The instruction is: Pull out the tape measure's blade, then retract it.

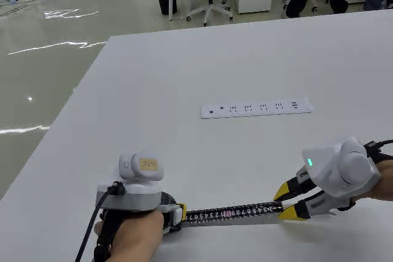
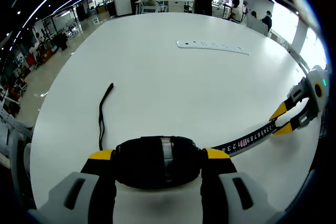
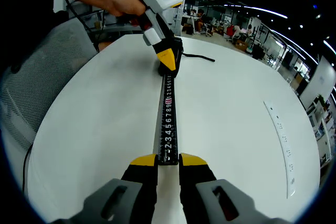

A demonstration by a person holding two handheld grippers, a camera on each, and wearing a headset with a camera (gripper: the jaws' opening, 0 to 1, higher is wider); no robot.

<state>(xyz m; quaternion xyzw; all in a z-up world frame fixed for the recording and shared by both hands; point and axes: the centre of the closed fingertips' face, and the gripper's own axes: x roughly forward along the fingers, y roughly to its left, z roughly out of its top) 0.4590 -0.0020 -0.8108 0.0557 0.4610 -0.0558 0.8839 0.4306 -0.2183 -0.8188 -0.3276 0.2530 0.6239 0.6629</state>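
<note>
Two grippers share one tape measure on a broad white table (image 1: pixel 184 78), with a white power strip (image 1: pixel 256 108) lying well apart on the far side. Your left gripper (image 2: pixel 157 154) is clamped on the black case of the tape measure (image 2: pixel 157 163), one jaw on each flank, on the near part of the table. Your right gripper (image 3: pixel 168 159) is pinched on the free end of the blade (image 3: pixel 168 114), which runs flat along the table between the two grippers with its numbers facing up.

Expect the case to feel compact, rigid and fairly dense. Its rounded sides look smooth, so the broad flanks are the place to hold it. The blade is probably thin spring steel: light, slick, stiff along its length, but quick to kink if you twist it. Take it at the very tip, where you have it now.

Treat the case as the one container here. By judgement, the rest of the blade sits coiled inside under spring tension, so feed it back slowly. A thin black strap (image 2: pixel 102 114) trails limp on the table beyond the case.
</note>
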